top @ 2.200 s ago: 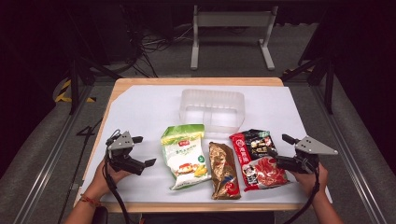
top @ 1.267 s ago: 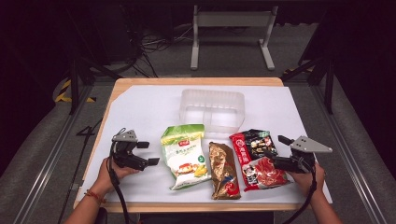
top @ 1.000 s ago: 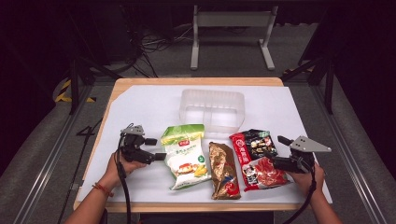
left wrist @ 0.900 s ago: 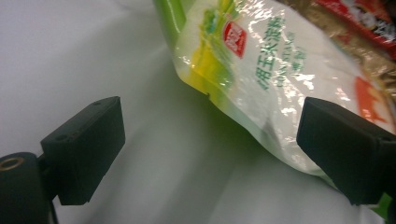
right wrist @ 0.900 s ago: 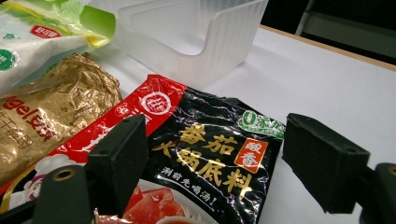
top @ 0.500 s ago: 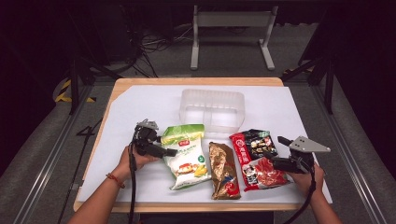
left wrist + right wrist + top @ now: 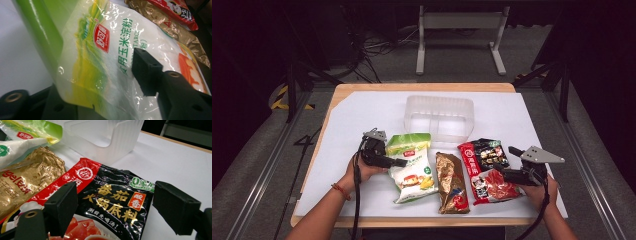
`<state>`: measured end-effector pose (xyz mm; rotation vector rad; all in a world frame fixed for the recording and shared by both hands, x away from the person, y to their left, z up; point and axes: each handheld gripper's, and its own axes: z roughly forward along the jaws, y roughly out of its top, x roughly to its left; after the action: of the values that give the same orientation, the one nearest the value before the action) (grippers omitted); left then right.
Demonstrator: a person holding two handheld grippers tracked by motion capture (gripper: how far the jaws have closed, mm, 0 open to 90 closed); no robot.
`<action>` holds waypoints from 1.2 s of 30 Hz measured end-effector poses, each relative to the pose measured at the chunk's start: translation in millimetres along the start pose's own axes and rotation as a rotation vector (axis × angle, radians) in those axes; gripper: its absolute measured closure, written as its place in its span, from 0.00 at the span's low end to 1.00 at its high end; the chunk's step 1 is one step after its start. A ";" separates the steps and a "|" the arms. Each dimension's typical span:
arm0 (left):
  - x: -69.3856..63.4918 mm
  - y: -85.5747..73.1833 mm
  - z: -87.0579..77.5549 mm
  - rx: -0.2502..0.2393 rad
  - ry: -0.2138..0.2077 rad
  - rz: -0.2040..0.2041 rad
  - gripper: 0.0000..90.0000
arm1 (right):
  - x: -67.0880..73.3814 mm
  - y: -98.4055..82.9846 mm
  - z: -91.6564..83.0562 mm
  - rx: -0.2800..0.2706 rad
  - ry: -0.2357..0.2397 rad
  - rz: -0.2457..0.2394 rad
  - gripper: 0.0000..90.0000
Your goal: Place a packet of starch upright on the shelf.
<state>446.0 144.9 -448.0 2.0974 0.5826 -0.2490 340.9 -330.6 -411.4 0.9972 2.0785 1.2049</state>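
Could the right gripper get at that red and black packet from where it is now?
Probably yes: the right gripper has its jaws wide apart just over the red and black packet, which lies flat on top with nothing between them.

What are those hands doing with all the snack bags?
A person holds a gripper in each hand at a white table. The left gripper has just been closing its jaws on the edge of the green and white bag. The right gripper waits with open jaws over the red and black bag. A gold bag lies between them, and a clear plastic bin stands behind.
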 end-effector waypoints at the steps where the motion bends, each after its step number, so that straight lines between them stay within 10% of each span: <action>1: -0.1 -0.3 -0.8 -0.005 -0.003 0.001 0.70 | 0.5 0.0 0.2 0.002 0.000 0.002 0.23; 7: -9.2 3.6 0.4 -0.007 0.019 0.021 0.97 | 0.3 -0.4 0.6 0.005 0.000 -0.001 0.23; 16: -14.3 -0.6 -3.8 -0.053 0.039 -0.001 0.99 | -0.4 -0.7 -0.6 -0.002 0.009 -0.004 0.22; 36: -48.1 2.6 -32.2 -0.246 0.105 0.084 1.00 | -3.8 -1.1 -0.6 -0.002 -0.013 0.005 0.22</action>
<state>404.0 155.5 -409.4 1.8991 0.5558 -0.0174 342.2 -334.3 -411.8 1.0076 2.0658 1.1998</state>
